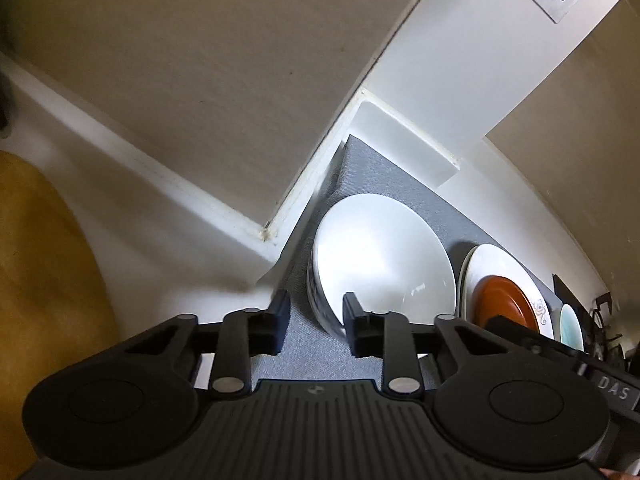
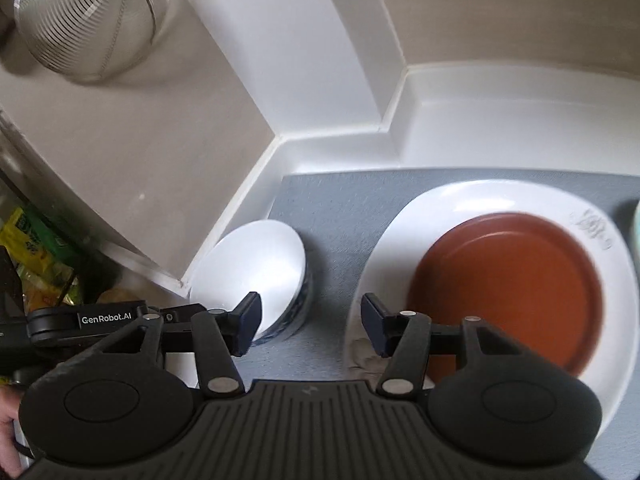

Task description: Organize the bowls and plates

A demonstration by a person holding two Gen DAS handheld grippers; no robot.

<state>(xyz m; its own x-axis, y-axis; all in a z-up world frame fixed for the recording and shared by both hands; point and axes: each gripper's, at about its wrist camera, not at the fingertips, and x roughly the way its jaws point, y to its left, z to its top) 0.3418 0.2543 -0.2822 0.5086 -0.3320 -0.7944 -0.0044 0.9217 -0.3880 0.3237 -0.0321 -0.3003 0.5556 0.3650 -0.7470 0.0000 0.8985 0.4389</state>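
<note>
A white bowl (image 1: pixel 380 256) (image 2: pixel 256 268) with a blue-patterned outside sits at the left end of a grey mat (image 1: pixel 376 168) (image 2: pixel 340 208). My left gripper (image 1: pixel 316 324) hovers at the bowl's near rim, jaws narrowly apart. The rim shows in the gap, and mat shows beside it, so no pad presses. To the right, a brown plate (image 2: pixel 508 288) (image 1: pixel 504 300) lies on a white plate (image 2: pixel 480 200) (image 1: pixel 492 260) with a floral mark. My right gripper (image 2: pixel 312 324) is open over the mat between bowl and plates, holding nothing. A teal bowl (image 1: pixel 570 326) stands farther right.
White ledges and beige walls close in the mat at the back and left. A metal strainer (image 2: pixel 88 20) sits at upper left. Colourful packets (image 2: pixel 32 248) lie at the far left, a yellow surface (image 1: pixel 40 280) is beside the counter, and a black wire rack (image 1: pixel 600 308) stands past the teal bowl.
</note>
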